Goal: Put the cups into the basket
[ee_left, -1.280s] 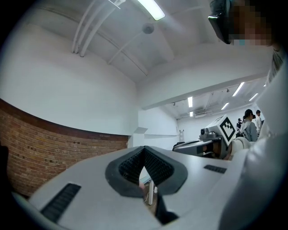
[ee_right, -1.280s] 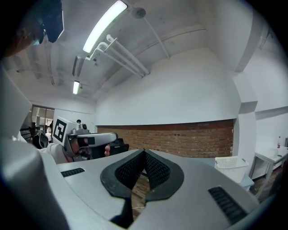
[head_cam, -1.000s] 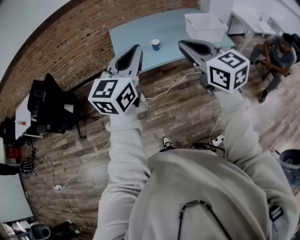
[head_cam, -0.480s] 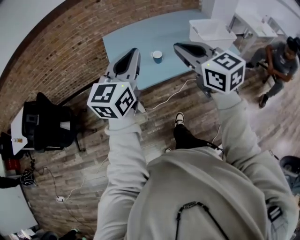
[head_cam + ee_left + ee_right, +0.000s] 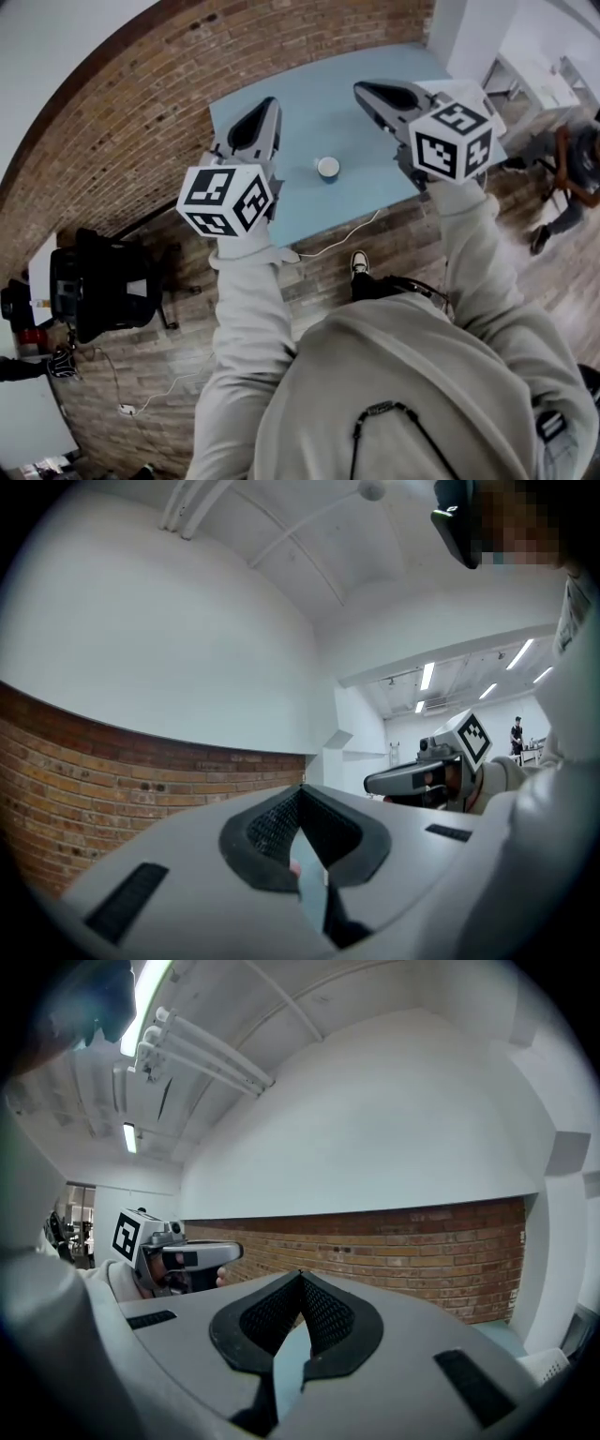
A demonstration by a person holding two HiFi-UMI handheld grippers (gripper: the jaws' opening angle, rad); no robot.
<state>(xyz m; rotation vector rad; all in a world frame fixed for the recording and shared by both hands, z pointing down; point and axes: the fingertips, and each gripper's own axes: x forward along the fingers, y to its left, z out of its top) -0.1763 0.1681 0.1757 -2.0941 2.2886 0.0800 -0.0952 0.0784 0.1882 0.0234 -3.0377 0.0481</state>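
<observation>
Worktop (image 5: pixel 314 108) drawn closer since second ago, cup (image 5: pixel 328 168) now between both arms. Raised over near edge, likely approach carry: left tongs (image 5: pixel 300 789) and right tongs (image 5: pixel 300 1275) both pressed together, empty, touching nothing. Ahead, cup upright on worktop, untouched. Farther, beyond right tongs, basket (image 5: pixel 553 1368)
</observation>
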